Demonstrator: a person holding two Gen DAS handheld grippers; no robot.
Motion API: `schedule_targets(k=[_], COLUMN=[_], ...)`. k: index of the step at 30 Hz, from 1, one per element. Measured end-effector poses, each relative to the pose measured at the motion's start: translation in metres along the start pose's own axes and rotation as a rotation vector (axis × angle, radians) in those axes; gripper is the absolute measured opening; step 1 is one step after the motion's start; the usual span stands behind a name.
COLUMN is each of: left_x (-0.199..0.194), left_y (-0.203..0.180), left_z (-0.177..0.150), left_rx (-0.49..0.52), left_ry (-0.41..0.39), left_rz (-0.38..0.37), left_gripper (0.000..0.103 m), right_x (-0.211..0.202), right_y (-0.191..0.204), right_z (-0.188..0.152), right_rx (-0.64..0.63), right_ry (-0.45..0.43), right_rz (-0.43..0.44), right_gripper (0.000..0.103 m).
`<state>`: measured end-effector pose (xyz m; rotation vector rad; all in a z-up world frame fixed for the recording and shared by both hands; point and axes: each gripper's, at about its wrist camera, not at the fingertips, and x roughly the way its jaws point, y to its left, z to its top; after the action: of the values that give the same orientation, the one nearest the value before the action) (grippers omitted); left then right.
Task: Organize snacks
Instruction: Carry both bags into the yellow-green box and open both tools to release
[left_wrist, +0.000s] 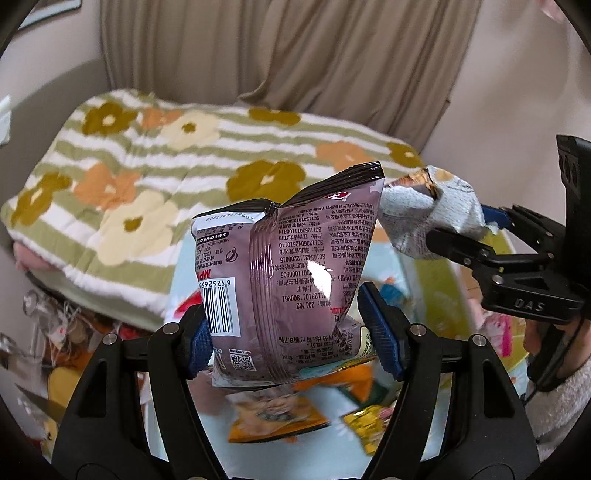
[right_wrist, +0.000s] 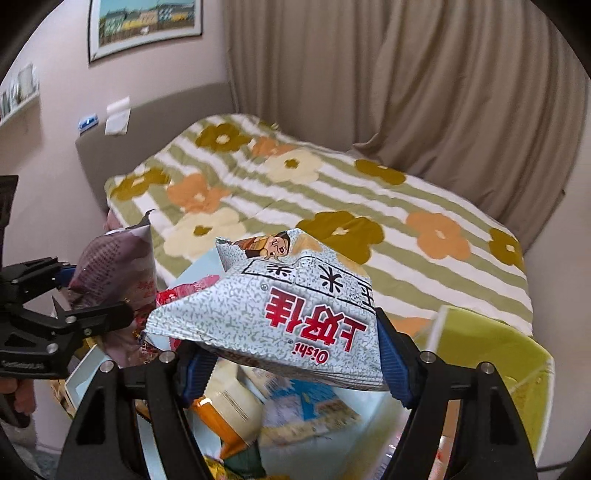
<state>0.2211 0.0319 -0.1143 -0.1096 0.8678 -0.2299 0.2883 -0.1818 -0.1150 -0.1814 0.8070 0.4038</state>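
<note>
Two grippers (left_wrist: 295, 328) (right_wrist: 291, 373); two held snack bags: one purple (left_wrist: 291, 280), one white (right_wrist: 280, 314); one bed (right_wrist: 332, 206); one green bin (right_wrist: 491, 347); one framed picture (right_wrist: 144, 22)

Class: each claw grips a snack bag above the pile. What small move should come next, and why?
Probably carry the purple bag in the left claw and the white Oishi bag in the right claw toward the green bin: both hang gripped, clear of the loose snacks below.
</note>
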Motion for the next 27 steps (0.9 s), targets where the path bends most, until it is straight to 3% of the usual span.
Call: schedule_targets(k=[15,21,27], left_x=[0.02,0.056,0.103], left_y=[-0.193,-0.25,-0.281], left_z=[0.026,0.033,0.042], left_rx=[0.067,0.067,0.097], left_ry=[-0.047,0.008,0.094], left_rz=[-0.076,-0.117,-0.116], left_gripper=[0.068,0.068,0.068], right_x=[-0.104,-0.115,-0.112], right_y=[-0.143,-0.189,-0.22], right_z=[-0.052,-0.069,-0.08], right_rx=[0.083,0.139,0.204], right_ry=[-0.094,-0.088,-0.069], right_rz=[-0.117,-0.146,-0.152], right_gripper=[0.073,0.073,0.073])
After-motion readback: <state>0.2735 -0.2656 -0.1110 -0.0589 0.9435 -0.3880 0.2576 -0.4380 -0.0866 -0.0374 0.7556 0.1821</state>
